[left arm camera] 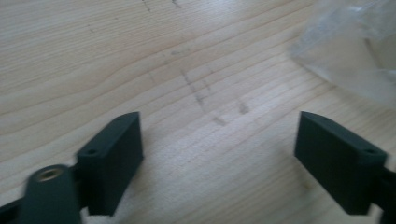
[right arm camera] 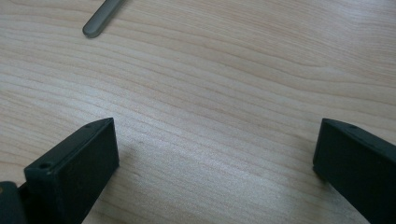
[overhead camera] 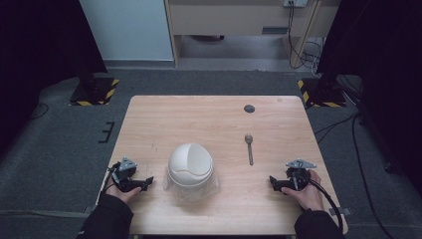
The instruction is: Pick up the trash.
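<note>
Between both gaping tongs (overhead camera: 149, 182) (overhead camera: 273, 181) sits the bowl (overhead camera: 190, 165).

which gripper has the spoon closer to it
The right gripper: the spoon lies just ahead of it, while the white bowl sits between the spoon and the left gripper.

- My counter (overhead camera: 214, 114) is pale wood with rounded corners, sitting in the middle of the frame.
- Grey carpet floor (overhead camera: 59, 149) spreads around it.
- At upper left and upper right I see black stand bases with yellow-black hazard stripes (overhead camera: 94, 89) (overhead camera: 318, 92).
- A light blue-white panel (overhead camera: 129, 30) stands at top left of centre.
- Beside it, top centre, is a light wooden cabinet (overhead camera: 239, 17).
- Black cables (overhead camera: 358, 149) trail over the floor at right.
- Both far sides fall into darkness.
</note>
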Tool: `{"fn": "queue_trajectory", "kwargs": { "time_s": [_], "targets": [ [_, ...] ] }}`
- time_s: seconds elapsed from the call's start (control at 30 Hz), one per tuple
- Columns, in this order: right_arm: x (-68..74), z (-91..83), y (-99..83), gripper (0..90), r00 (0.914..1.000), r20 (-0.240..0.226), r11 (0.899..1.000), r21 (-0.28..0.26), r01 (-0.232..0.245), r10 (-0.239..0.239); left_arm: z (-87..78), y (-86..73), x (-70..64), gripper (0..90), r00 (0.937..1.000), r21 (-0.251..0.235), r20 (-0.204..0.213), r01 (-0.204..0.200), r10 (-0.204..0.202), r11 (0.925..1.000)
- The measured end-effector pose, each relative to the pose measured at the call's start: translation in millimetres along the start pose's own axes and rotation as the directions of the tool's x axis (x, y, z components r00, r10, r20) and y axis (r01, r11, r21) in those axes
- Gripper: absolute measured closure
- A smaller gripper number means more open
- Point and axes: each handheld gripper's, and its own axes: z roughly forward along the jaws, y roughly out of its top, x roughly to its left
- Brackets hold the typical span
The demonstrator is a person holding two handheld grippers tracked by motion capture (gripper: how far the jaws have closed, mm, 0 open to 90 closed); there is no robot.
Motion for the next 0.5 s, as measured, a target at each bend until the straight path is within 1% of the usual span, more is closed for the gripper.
{"fn": "queue_trajectory", "kwargs": {
  "time_s": [0.03, 0.1, 0.13, 0.17, 0.2, 0.23, 0.27, 0.33, 0.4, 0.43, 0.47, 0.5],
  "targets": [
    [0.1, 0.0, -0.1, 0.5, 1.0000, 0.001, 1.000, -0.001, -0.001, 0.001, 0.0, 0.0, 0.0, 19.2, 1.0000, 0.000, 0.000, 0.000, 0.000, 1.0000],
    [0.2, 0.0, -0.1, 0.5, 1.0000, 0.002, 1.000, -0.001, -0.002, 0.002, -5.3, 3.3, -2.2, 20.8, 0.9999, -0.043, -0.011, -0.008, 0.008, 0.9990],
    [0.2, -0.1, -0.2, 0.5, 1.0000, 0.004, 1.000, -0.001, -0.003, 0.003, -8.3, 5.0, -3.6, 21.4, 0.9999, -0.065, -0.015, -0.003, 0.002, 0.9979],
    [0.3, -0.1, -0.2, 0.5, 1.0000, 0.005, 1.000, -0.001, -0.003, 0.003, -11.3, 6.5, -5.1, 21.5, 0.9999, -0.093, -0.013, 0.007, -0.008, 0.9956],
    [0.4, -0.1, -0.2, 0.5, 1.0000, 0.005, 1.000, -0.001, -0.004, 0.004, -18.0, 9.2, -8.5, 21.6, 0.9995, -0.149, -0.009, 0.029, -0.031, 0.9884],
    [0.4, -0.1, -0.2, 0.5, 1.0000, 0.005, 1.000, -0.001, -0.004, 0.004, -18.0, 9.2, -8.5, 21.6, 0.9995, -0.149, -0.009, 0.029, -0.031, 0.9884],
    [0.4, -0.1, -0.2, 0.5, 1.0000, 0.006, 1.000, -0.001, -0.004, 0.004, -21.5, 10.5, -10.6, 21.6, 0.9991, -0.177, -0.007, 0.041, -0.043, 0.9834],
    [0.6, -0.2, -0.3, 0.5, 1.0000, 0.007, 1.000, 0.000, -0.007, 0.007, -28.1, 12.9, -15.3, 21.5, 0.9978, -0.232, -0.001, 0.064, -0.066, 0.9707],
    [0.8, -0.3, -0.3, 0.5, 0.9999, 0.008, 1.000, 0.000, -0.008, 0.008, -34.6, 15.4, -20.4, 21.5, 0.9966, -0.283, 0.005, 0.081, -0.083, 0.9556],
    [0.9, -0.3, -0.4, 0.5, 0.9999, 0.009, 1.000, 0.000, -0.009, 0.009, -40.7, 18.4, -25.7, 21.5, 0.9961, -0.329, 0.005, 0.085, -0.088, 0.9405],
    [0.9, -0.3, -0.4, 0.5, 0.9999, 0.009, 1.000, 0.000, -0.009, 0.009, -40.7, 18.4, -25.7, 21.5, 0.9961, -0.329, 0.005, 0.085, -0.088, 0.9405],
    [0.9, -0.4, -0.4, 0.5, 0.9999, 0.010, 1.000, 0.000, -0.009, 0.009, -43.5, 19.9, -28.6, 21.5, 0.9958, -0.351, 0.006, 0.088, -0.092, 0.9321]
  ]
}}
